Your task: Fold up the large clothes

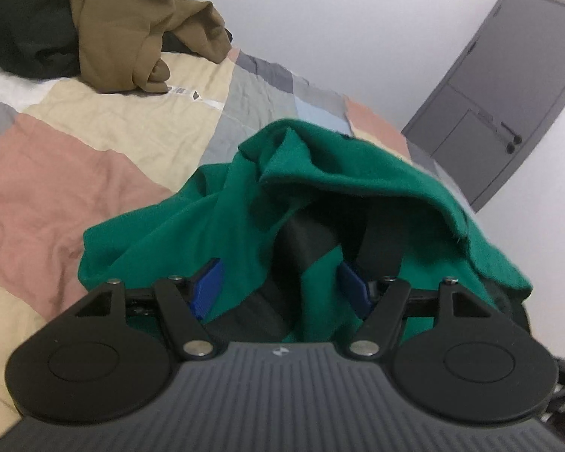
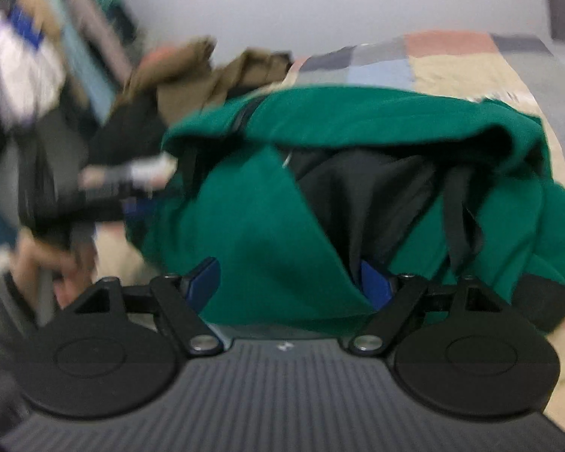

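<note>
Because the soft green fleece jacket with black lining [image 1: 358, 184] lies bunched on the patchwork bed [image 1: 56, 173] right ahead of both, the left gripper [image 1: 280, 290] and right gripper [image 2: 288, 282] have jaws spread, pinching nothing; neither looks nearer.

A bed with a patchwork quilt [image 1: 94, 120] carries it all: green garment [image 1: 358, 173] bunched up front, brown garment [image 1: 132, 37] and black clothing [image 1: 19, 26] heaped behind.

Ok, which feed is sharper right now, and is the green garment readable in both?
Left wrist view: sharp, though fisheye bends the door; green garment clear. Right wrist view: motion-blurred, worst at the left edge; garment still readable, folds soft.
</note>
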Demonstrator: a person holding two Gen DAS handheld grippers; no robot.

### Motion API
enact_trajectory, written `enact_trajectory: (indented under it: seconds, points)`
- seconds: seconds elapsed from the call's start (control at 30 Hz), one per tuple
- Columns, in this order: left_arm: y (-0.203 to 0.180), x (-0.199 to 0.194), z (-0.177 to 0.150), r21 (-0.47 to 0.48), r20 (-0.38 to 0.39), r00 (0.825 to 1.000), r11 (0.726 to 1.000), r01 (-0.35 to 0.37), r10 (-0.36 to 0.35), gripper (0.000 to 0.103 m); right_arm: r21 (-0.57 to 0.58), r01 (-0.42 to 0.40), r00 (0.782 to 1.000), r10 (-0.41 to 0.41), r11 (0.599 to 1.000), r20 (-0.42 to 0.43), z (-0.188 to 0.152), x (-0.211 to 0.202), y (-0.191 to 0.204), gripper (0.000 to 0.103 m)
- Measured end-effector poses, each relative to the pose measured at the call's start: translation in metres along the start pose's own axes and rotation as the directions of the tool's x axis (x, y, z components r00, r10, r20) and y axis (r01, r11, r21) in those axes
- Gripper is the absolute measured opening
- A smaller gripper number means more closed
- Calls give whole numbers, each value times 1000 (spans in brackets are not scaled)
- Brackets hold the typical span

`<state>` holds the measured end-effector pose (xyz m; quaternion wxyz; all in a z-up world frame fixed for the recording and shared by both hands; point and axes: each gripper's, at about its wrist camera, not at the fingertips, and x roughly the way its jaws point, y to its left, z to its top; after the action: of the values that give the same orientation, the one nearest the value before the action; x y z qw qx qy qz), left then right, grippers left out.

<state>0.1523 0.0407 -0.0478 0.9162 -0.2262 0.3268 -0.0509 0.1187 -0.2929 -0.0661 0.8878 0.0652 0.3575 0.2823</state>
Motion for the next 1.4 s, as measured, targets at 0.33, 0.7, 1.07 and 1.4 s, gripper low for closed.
enact_trajectory:
  seconds: [0.33, 0.7, 1.07, 1.4]
  points:
    - [13, -24, 13, -87, 82, 992, 990, 108, -101, 73, -48, 160, 984, -155, 986, 91, 38, 9, -3, 7]
    - [16, -21, 23, -48, 134, 983, 990, 134, -126, 73, -24, 164, 982, -161, 986, 96, 172, 60, -22, 6]
    - [25, 15, 27, -17, 101, 992, 996, 83, -81, 73, 113, 240, 971, -238, 964, -33, 157, 166, -79, 9]
    - [28, 29, 43, 16, 126, 991, 999, 51, -53, 73, 229, 182, 949, -232, 956, 215, 138, 52, -100, 63]
